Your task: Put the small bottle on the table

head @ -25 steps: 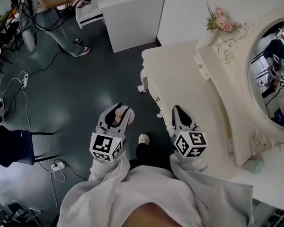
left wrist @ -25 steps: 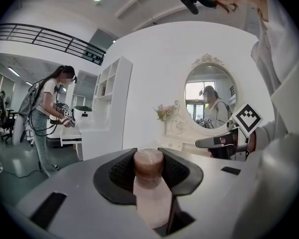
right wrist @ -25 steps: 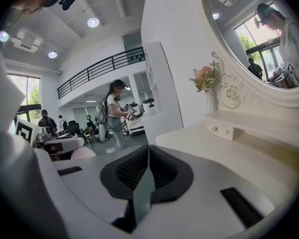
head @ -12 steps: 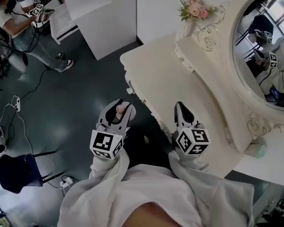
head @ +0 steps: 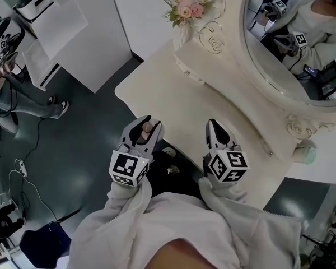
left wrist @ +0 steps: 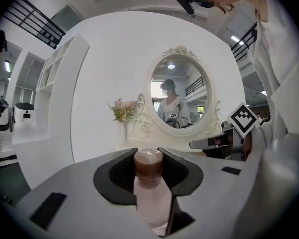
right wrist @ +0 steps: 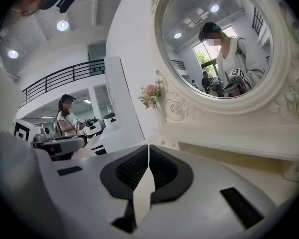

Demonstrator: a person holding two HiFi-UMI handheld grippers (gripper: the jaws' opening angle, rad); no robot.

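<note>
Cream dressing table point(head: 176, 94) ahead — mirror point(head: 294, 49) and flowers point(head: 185, 7) at its back edge.

The small bottle point(left wrist: 151, 190) sat between the jaws of the left tool point(head: 143, 128), just beside the near edge of the counter point(head: 173, 91). The right tool point(head: 214, 129) was to its right, above the counter. Ahead of both tools, at the counter's back, stood the flowers point(head: 185, 9), with the mirror point(head: 302, 49) to their right.
</note>
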